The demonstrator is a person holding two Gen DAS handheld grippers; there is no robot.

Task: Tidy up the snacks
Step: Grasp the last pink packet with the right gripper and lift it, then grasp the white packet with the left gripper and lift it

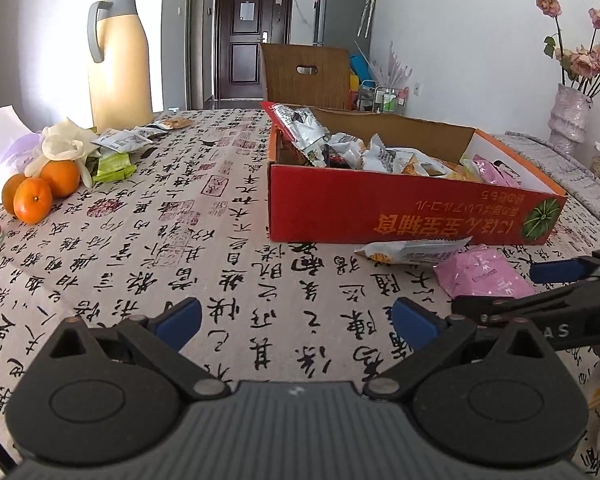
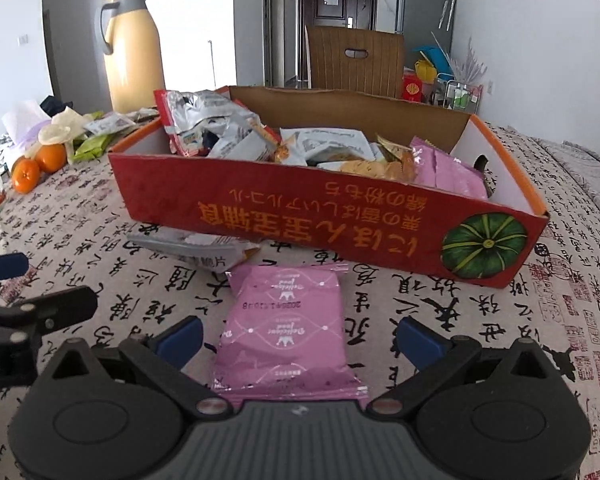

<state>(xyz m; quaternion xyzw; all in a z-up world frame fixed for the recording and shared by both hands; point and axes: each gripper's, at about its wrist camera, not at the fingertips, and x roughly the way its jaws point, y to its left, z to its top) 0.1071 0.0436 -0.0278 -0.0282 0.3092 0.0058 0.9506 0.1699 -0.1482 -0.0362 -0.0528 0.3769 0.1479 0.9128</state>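
Red box (image 2: 300, 216) heaped with snack packets (image 2: 228, 132) — pink packet (image 2: 284, 328) outside; both grippers' jaws open.

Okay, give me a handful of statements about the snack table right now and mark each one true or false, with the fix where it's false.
1. The right hand-held gripper is open, with a pink snack packet lying between its fingers. True.
2. The red cardboard box is empty. False: it holds many snack packets.
3. The left hand-held gripper is gripping a packet. False: it is open over bare tablecloth.
4. A silver packet lies on the cloth outside the box, by its front wall. True.
5. The oranges sit inside the box. False: they lie on the table near the yellow thermos jug.
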